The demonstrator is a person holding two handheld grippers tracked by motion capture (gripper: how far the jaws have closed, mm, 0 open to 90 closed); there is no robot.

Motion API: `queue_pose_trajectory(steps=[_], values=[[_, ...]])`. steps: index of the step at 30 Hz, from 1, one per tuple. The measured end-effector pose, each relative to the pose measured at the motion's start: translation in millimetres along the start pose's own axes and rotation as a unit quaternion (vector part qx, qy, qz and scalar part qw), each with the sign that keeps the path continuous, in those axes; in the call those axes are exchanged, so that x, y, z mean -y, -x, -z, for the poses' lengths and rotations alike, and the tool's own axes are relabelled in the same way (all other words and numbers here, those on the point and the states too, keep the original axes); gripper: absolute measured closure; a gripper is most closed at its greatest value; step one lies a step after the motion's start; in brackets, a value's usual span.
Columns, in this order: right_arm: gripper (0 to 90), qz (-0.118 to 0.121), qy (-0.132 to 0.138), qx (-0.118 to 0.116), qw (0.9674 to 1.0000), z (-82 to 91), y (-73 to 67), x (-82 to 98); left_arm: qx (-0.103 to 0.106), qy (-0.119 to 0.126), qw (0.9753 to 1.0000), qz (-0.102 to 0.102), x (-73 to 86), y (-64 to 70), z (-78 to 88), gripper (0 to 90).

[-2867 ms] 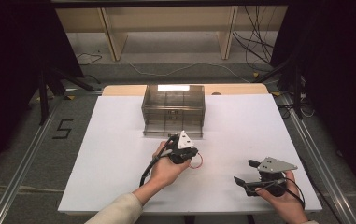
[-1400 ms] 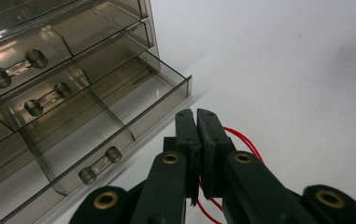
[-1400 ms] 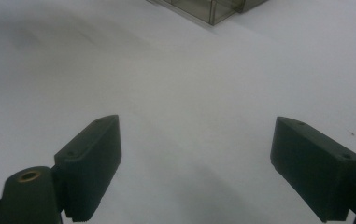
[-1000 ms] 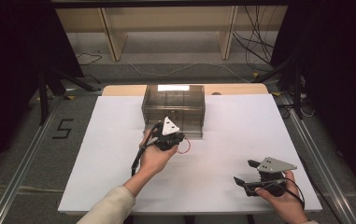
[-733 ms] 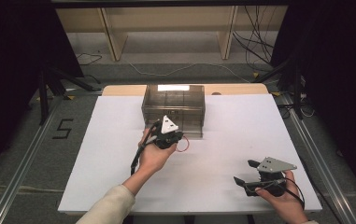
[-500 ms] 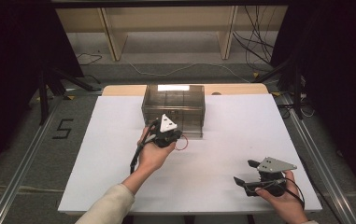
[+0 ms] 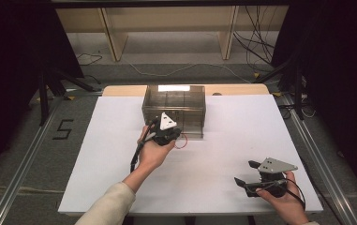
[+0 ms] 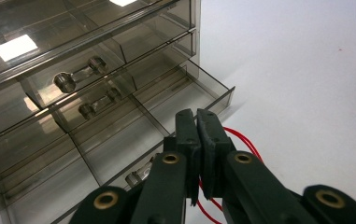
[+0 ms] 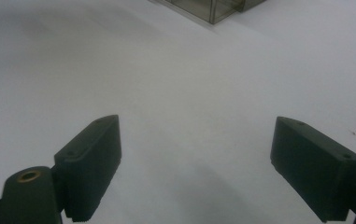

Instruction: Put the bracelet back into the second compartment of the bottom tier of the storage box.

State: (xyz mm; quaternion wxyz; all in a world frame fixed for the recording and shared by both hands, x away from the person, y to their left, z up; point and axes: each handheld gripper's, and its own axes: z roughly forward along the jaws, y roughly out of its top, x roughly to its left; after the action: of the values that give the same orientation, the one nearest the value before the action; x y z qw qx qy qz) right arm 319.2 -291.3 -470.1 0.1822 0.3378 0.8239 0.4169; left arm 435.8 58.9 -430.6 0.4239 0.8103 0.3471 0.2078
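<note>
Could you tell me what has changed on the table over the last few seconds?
The left claw, shut on a red band, moved forward to the drawer box, above its open bottom drawer. The right claw stayed open near the table edge; the box did not move.

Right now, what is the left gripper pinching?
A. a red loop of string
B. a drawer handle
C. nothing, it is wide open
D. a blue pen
A: in the left gripper view the left gripper has its jaws pressed together on a thin red loop, just in front of the clear drawer box with its bottom drawer pulled out.
</note>
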Motion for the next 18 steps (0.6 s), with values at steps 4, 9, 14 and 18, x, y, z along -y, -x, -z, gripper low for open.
queue_pose_trajectory(steps=[4, 9, 14, 18], values=[[17.0, 0.0, 0.0, 0.0, 1.0, 0.0, 0.0, 0.0, -0.003, 0.001, 1.0, 0.001, -1.2, -1.4, -1.0, 88.0], [17.0, 0.0, 0.0, 0.0, 1.0, 0.0, 0.1, 0.0, -0.006, 0.001, 1.0, 0.002, -2.7, -3.8, -2.2, 88.0], [17.0, 0.0, 0.0, 0.0, 1.0, 0.0, 0.3, 0.1, -0.008, -0.001, 1.0, 0.003, -2.9, -5.3, -4.2, 88.0], [17.0, 0.0, 0.0, 0.0, 1.0, 0.1, 0.3, 0.1, -0.01, -0.001, 0.9999, 0.003, -3.8, -6.3, -5.0, 88.0]])
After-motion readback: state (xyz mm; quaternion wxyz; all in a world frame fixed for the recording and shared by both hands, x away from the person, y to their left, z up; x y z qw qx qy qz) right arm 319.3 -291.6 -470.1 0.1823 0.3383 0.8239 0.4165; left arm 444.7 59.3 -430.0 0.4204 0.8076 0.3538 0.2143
